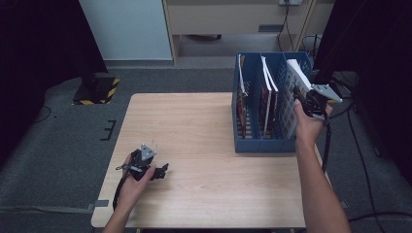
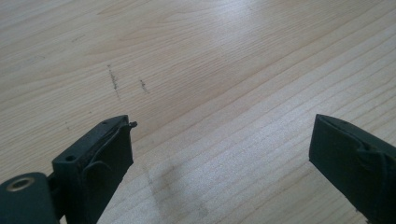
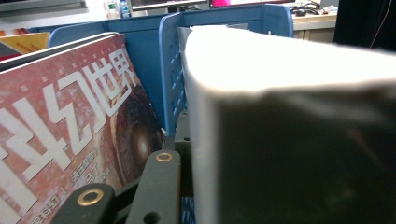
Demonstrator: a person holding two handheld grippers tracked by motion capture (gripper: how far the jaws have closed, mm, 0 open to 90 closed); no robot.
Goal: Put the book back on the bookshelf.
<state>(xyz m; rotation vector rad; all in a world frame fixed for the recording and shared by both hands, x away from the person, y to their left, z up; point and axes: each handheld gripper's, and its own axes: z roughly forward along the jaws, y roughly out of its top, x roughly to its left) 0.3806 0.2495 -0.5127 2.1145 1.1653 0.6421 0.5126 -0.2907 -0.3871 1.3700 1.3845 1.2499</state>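
Book (image 1: 297, 77) in rack's (image 1: 262, 144) right slot, magazines (image 1: 268, 94) alongside.

The left gripper (image 1: 163, 171) rests low with fingers (image 2: 100, 154) spread wide, while the right gripper (image 1: 302, 99), arm outstretched, is clamped.

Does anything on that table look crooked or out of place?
Mostly tidy. The thick white book sticks up tilted out of the blue file rack's rightmost slot, gripped by the right gripper. Faint dark scuffs mark the wooden table.

Thick white-edged book (image 1: 297, 80) upright, tilted, in rightmost compartment of blue file rack (image 1: 262, 141).
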